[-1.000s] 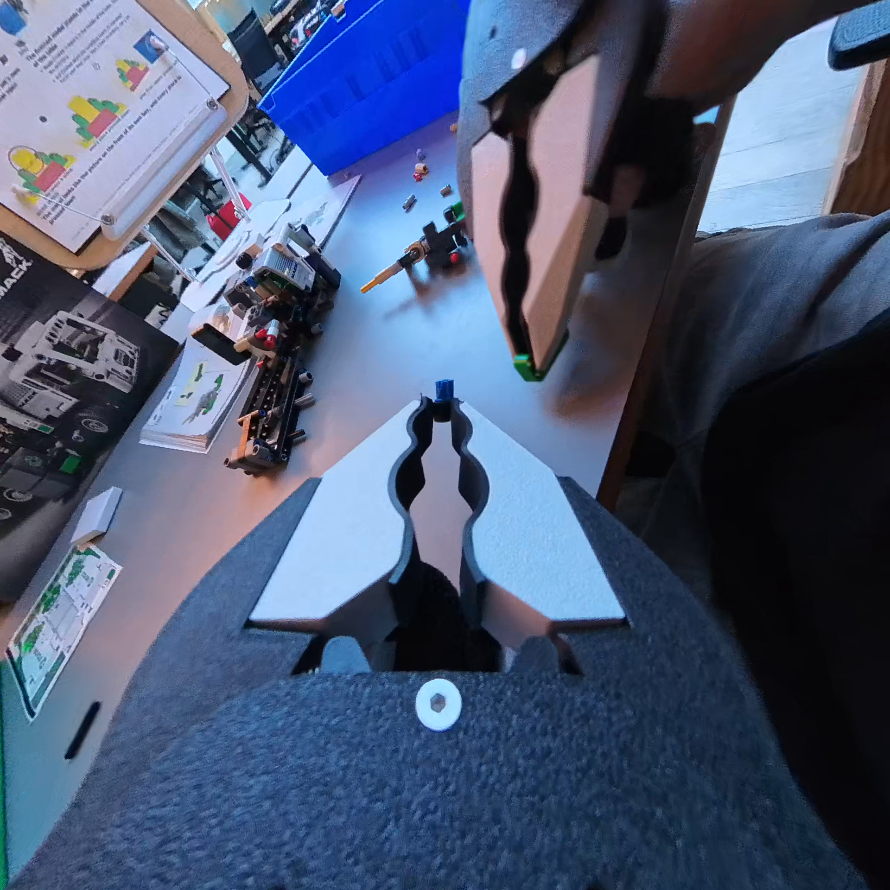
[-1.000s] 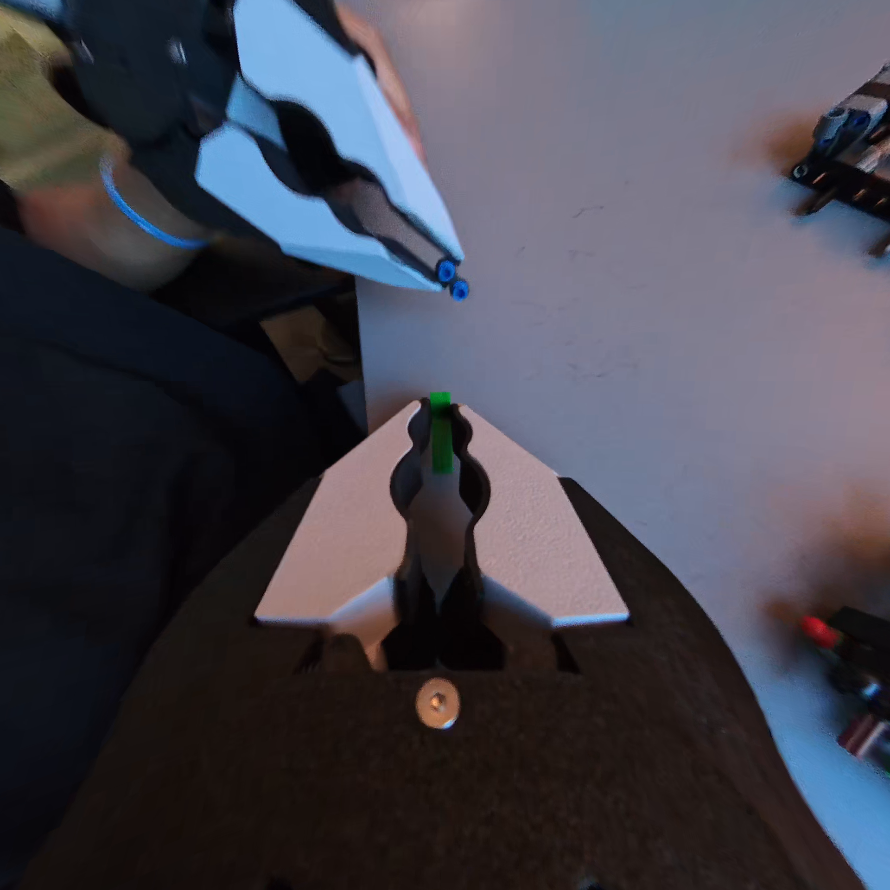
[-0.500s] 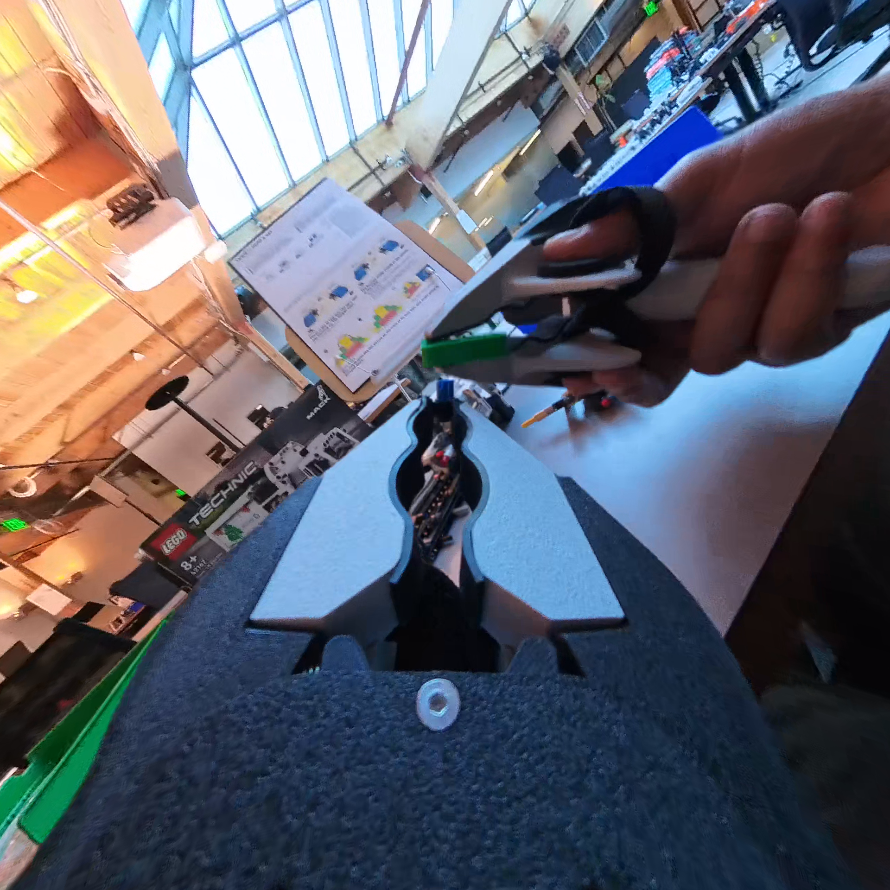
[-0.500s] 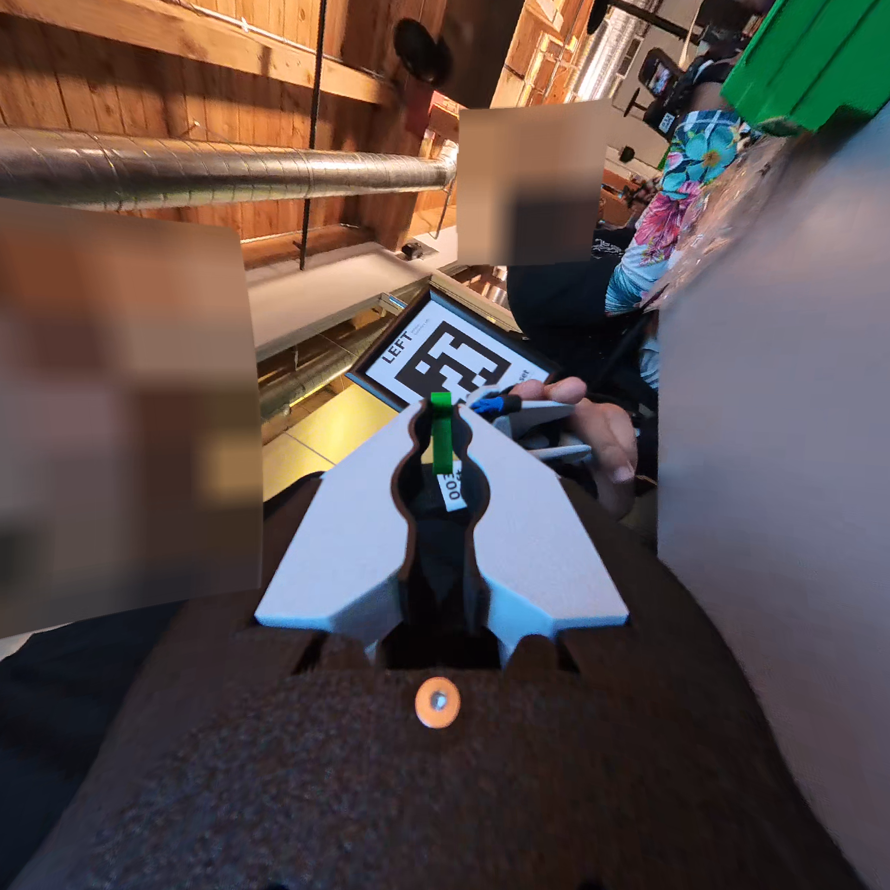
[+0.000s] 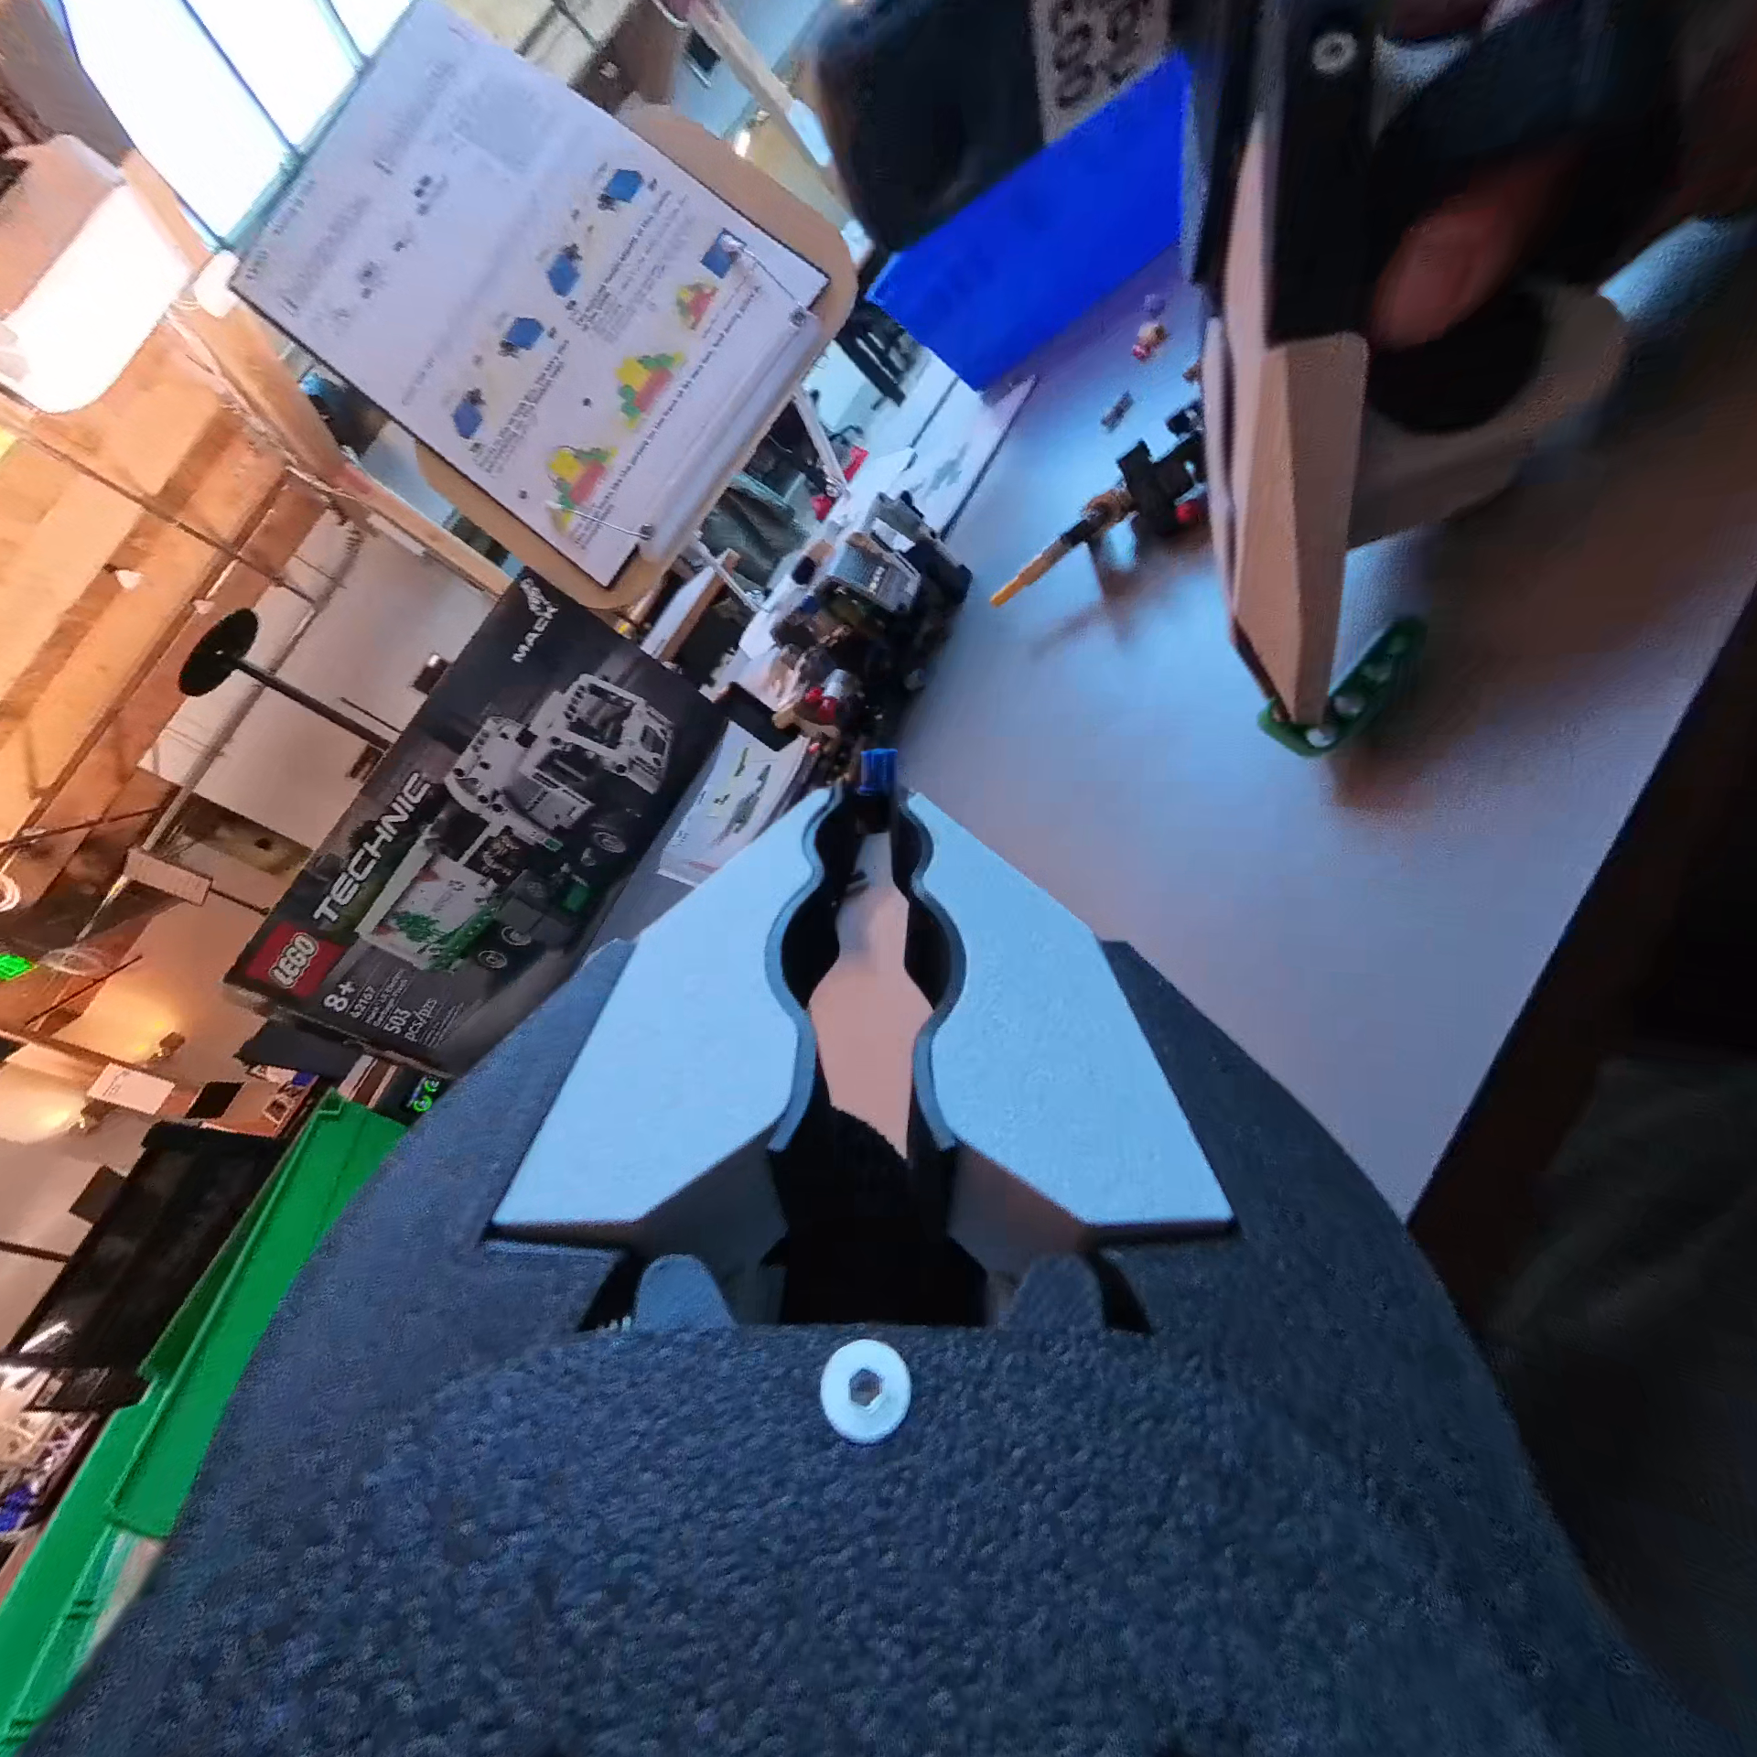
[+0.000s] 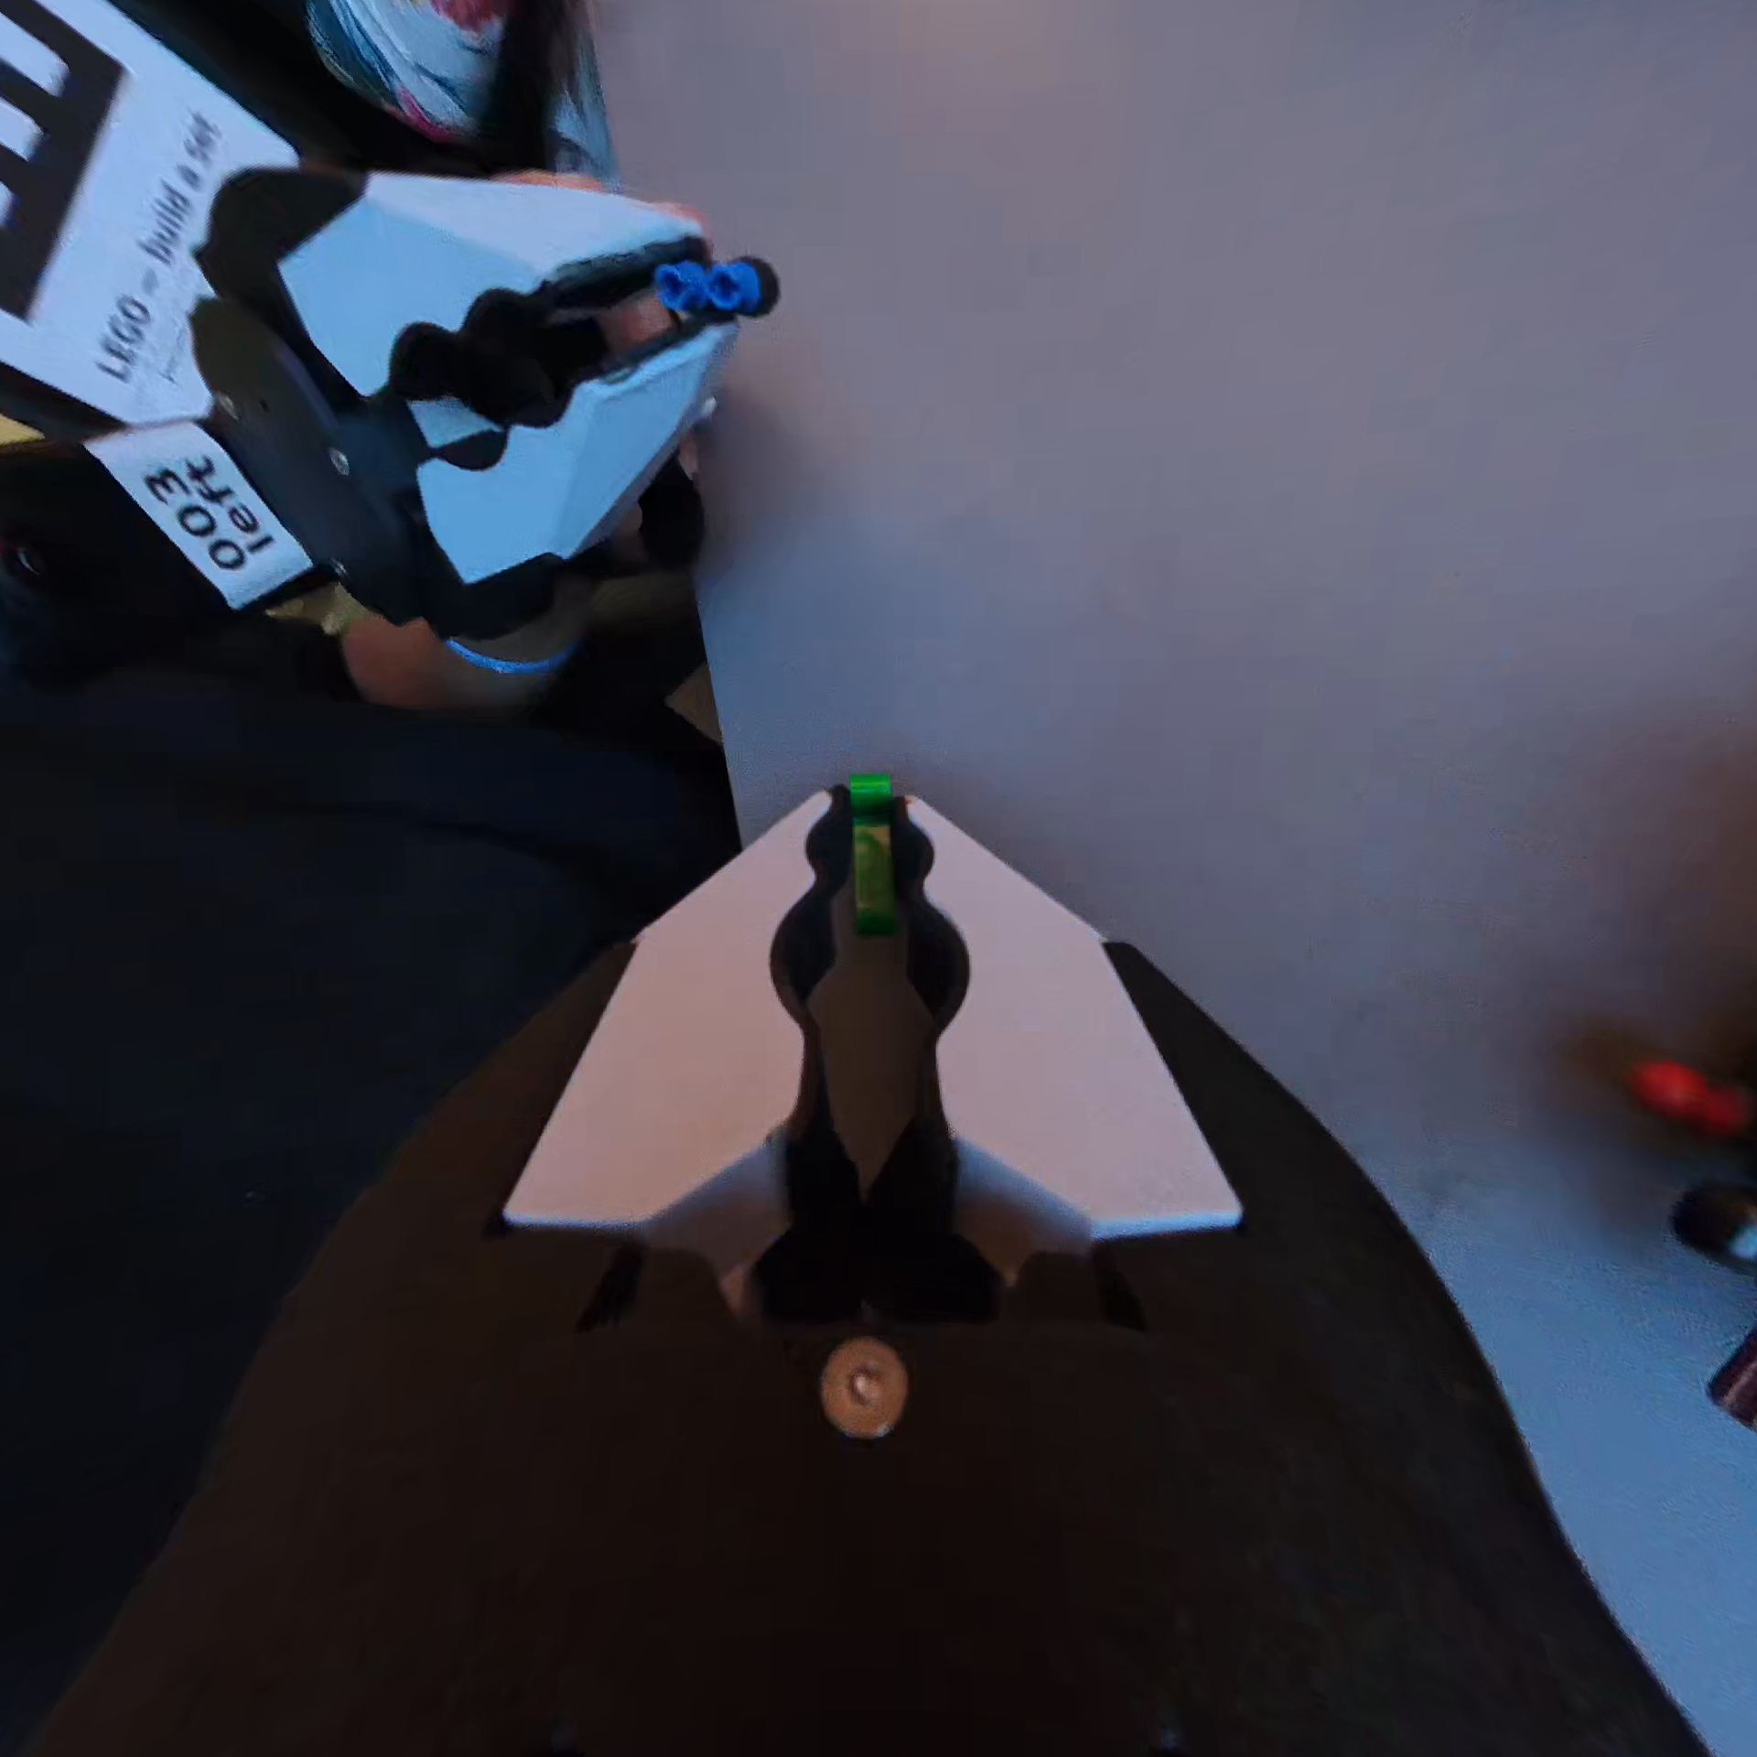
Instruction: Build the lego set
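Observation:
My left gripper (image 5: 867, 794) is shut on a small blue pin piece (image 5: 875, 766) that sticks out of its tips. The same gripper (image 6: 708, 302) and blue piece (image 6: 708, 285) show at the upper left of the right wrist view, beside the table's edge. My right gripper (image 6: 870, 803) is shut on a green beam (image 6: 871, 870) held on edge. In the left wrist view the right gripper (image 5: 1303, 708) points down at the table with the green beam (image 5: 1360, 694), holes visible, at its tip. The two grippers are apart.
A grey table (image 5: 1188, 856) carries a partly built dark model (image 5: 860, 608), a yellow-tipped axle assembly (image 5: 1093, 532), booklets and loose parts. A set box (image 5: 475, 837), an instruction board (image 5: 542, 276), a blue bin (image 5: 1036, 257) and a green bin (image 5: 238, 1264) stand around. Red and dark parts (image 6: 1692, 1093) lie at the right. Tip to tip, the grippers are about 9 cm apart.
Both grippers have tilted back down toward the table from a raised, level pose. The right gripper now points its green beam down at the surface. Both grips are unchanged.

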A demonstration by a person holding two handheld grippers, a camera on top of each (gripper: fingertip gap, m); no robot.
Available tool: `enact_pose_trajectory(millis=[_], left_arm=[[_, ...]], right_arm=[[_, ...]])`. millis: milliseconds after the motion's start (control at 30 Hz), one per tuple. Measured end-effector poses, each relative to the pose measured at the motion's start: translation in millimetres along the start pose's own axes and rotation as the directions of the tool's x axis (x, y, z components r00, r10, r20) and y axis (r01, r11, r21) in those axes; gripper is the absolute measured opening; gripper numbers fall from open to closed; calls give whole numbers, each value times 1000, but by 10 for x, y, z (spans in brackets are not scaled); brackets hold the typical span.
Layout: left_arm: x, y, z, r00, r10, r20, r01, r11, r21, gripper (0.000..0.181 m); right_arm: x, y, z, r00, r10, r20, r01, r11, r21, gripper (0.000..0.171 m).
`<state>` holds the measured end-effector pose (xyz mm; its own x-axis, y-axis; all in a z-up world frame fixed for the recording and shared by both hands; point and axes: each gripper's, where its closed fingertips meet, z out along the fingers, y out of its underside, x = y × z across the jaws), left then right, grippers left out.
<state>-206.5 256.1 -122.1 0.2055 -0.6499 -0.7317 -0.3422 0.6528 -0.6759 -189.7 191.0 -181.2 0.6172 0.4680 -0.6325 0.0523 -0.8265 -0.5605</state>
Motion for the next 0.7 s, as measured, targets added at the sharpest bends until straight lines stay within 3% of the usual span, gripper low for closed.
enact_pose_trajectory(millis=[200,267,467,700], left_arm=[[85,-84,-1,988,146,46,-146,989,8,4],[101,-151,-12,981,180,73,-182,983,22,4],[121,-316,-24,958,247,147,-256,966,44,4],[142,-420,-48,952,249,178,-264,963,63,4]], right_arm=[[161,-60,-51,990,-92,-102,89,996,-29,12],[144,-108,-99,986,-130,-102,130,991,-16,25],[-493,-638,-308,963,-261,68,217,899,380,31],[-466,-663,-309,957,-288,17,256,874,413,24]])
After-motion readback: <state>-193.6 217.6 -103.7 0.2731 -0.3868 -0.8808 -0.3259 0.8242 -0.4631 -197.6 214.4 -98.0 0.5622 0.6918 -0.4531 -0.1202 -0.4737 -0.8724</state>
